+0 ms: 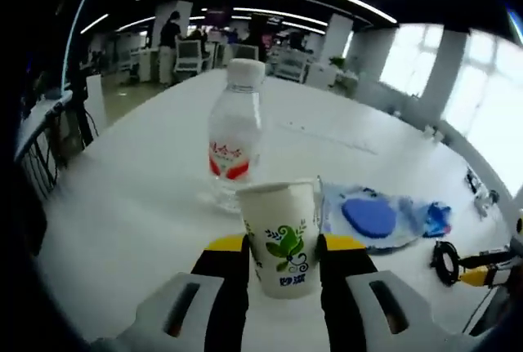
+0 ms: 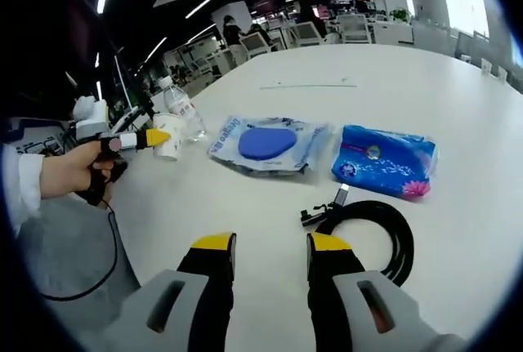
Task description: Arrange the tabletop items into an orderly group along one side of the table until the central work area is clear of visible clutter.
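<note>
Cup [image 1: 282, 242] is thin paper, crushes easily; your left gripper [image 1: 283, 246] pinches its sides, go gentle. Right gripper [image 2: 264, 246] gapes empty.

a broad white table [image 2: 425, 82] spans both views. in the right gripper view, a clear plastic water bottle [image 2: 181, 109] and white paper cup [image 2: 170, 141] stand at left, a clear packet holding a blue pad [image 2: 267, 144] at centre, a blue tissue pack [image 2: 384, 159] right, a coiled black cable [image 2: 372, 225] lower right.
</note>
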The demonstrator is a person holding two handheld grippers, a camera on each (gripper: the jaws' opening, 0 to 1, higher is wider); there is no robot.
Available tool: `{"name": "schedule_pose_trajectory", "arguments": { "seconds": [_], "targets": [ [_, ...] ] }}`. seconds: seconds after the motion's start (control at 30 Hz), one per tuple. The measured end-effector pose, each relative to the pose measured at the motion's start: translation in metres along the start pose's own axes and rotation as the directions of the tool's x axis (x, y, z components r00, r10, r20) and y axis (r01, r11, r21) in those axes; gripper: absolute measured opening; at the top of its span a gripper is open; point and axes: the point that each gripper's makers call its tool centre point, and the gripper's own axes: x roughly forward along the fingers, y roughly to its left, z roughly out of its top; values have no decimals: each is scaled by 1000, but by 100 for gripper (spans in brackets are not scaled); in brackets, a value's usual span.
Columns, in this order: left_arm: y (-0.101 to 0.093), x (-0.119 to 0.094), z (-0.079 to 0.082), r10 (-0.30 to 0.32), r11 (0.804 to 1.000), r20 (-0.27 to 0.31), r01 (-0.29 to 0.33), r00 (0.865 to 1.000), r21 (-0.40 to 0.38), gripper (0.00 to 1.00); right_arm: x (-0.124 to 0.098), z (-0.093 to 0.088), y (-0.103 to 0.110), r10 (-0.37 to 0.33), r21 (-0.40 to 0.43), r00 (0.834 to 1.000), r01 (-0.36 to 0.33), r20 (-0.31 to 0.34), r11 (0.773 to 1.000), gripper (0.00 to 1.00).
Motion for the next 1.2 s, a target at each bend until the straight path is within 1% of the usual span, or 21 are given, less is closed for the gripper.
{"name": "schedule_pose_trajectory", "arguments": {
  "seconds": [0.07, 0.17, 0.2, 0.3, 0.4, 0.5, 0.6, 0.67, 0.77, 0.83, 0.93, 1.0, 1.1, 1.2],
  "targets": [
    [0, 6, 5, -12, 1000, 28, 11, 1000, 20, 28, -1, 1, 1, -1, -9, 1000, 1, 4, 1000, 32],
    [-1, 13, 8, -19, 999, 41, 18, 999, 47, 28, -2, 0, 3, 1, -13, 1000, -1, 2, 1000, 32],
    [-5, 12, 8, -22, 999, 47, 20, 999, 50, 28, -2, -2, 4, 3, -12, 1000, -3, 0, 1000, 31],
    [-8, 18, 8, -31, 998, 52, 28, 998, 52, 28, -2, -6, 6, 5, -15, 1000, -5, -12, 1000, 31],
    [-14, 23, 6, -46, 996, 54, 42, 998, 73, 28, -3, -9, 8, 8, -18, 1000, -8, -18, 1000, 31],
    [-16, 26, 10, -60, 994, 66, 54, 996, 90, 28, -4, -7, 7, 8, -12, 1000, -8, -10, 1000, 31],
    [-25, 31, 17, -92, 992, 88, 83, 992, 98, 28, -7, -2, 3, -9, -15, 1000, 9, 11, 1000, 31],
    [-27, 37, 21, -93, 986, 100, 78, 991, 147, 28, -8, 0, 2, -10, -17, 1000, 10, 18, 1000, 31],
    [-29, 41, 26, -104, 986, 120, 87, 987, 142, 28, -9, 3, 1, -12, -14, 1000, 12, 28, 1000, 30],
    [-33, 45, 28, -110, 982, 127, 88, 986, 167, 28, -10, 2, 1, -13, -16, 999, 13, 30, 1000, 30],
    [-33, 51, 31, -113, 981, 141, 88, 984, 172, 28, -13, -1, 2, -12, -16, 1000, 12, 28, 1000, 30],
    [-33, 52, 32, -105, 982, 149, 79, 983, 170, 28, -13, -5, 3, -11, -13, 1000, 11, 24, 1000, 29],
    [-36, 55, 33, -109, 980, 154, 81, 982, 180, 28, -13, -11, 3, -13, -11, 1000, 13, 13, 1000, 29],
    [-33, 57, 35, -100, 978, 164, 66, 981, 199, 28, -13, -13, 5, -7, -9, 1000, 7, 8, 1000, 29]
  ]
}}
